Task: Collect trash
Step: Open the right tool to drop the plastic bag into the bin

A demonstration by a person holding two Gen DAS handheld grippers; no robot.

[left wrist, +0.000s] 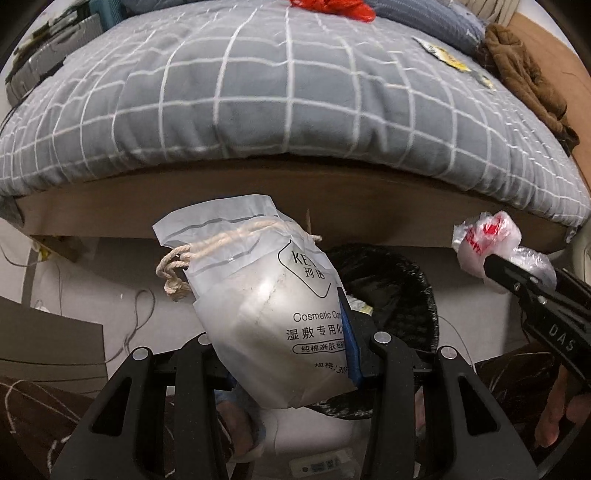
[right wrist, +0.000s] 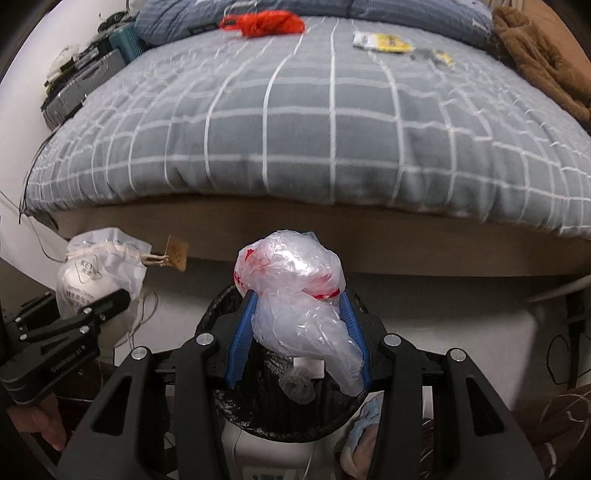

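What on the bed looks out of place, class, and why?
Three stray things lie on the grey checked duvet: a crumpled red plastic bag near the pillows, a yellow and white wrapper, and a smaller scrap beside it. They look like litter left on bedding, not things that belong there.

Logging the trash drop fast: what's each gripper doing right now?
Left gripper: shut on the cosmetic cotton bag.
Right gripper: shut on the crumpled plastic bag.

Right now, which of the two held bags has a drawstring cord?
The white cosmetic-cotton pouch in the left gripper: a beige cord loops from its neck. The crumpled clear bag with red print in the right gripper has none.
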